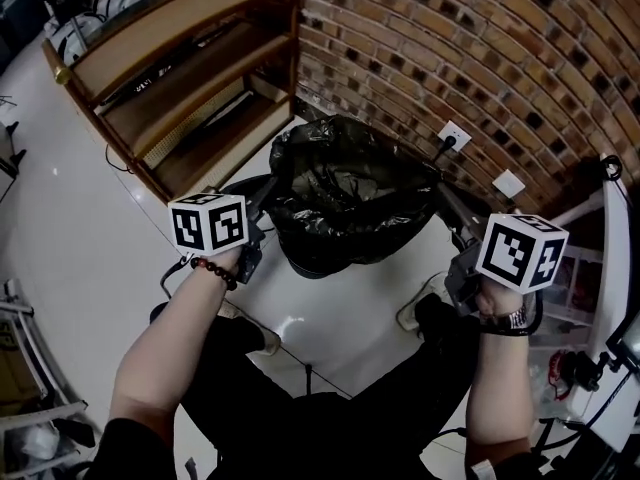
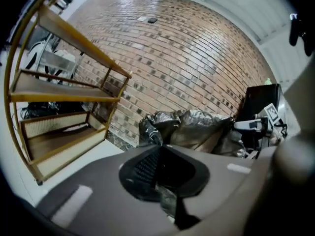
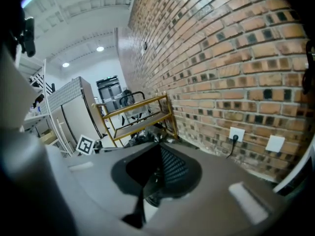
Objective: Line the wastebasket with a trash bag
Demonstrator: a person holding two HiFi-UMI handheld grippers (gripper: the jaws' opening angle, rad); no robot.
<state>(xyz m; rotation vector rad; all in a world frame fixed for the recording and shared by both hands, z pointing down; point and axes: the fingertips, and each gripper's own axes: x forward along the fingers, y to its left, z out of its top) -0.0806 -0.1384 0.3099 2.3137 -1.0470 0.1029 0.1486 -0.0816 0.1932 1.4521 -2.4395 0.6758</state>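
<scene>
A black trash bag [image 1: 345,193] hangs open, stretched between my two grippers, over what looks like the dark wastebasket [image 1: 320,260], which it mostly hides. My left gripper [image 1: 270,186] is at the bag's left rim, shut on a fold of the film [image 2: 167,200]. My right gripper [image 1: 442,196] is at the bag's right rim, shut on the film [image 3: 151,191] as well. In the left gripper view the crumpled bag [image 2: 192,129] bulges just beyond the closed jaws. In the right gripper view only a little of the bag [image 3: 142,136] shows past the jaw tips.
A wooden shelf unit [image 1: 190,68] stands at the left, close to the bag. The brick wall [image 1: 480,58] behind carries a plugged socket [image 1: 453,136] and a white plate [image 1: 508,183]. A white rack [image 1: 612,268] is at the right. The person's legs are below on the white floor.
</scene>
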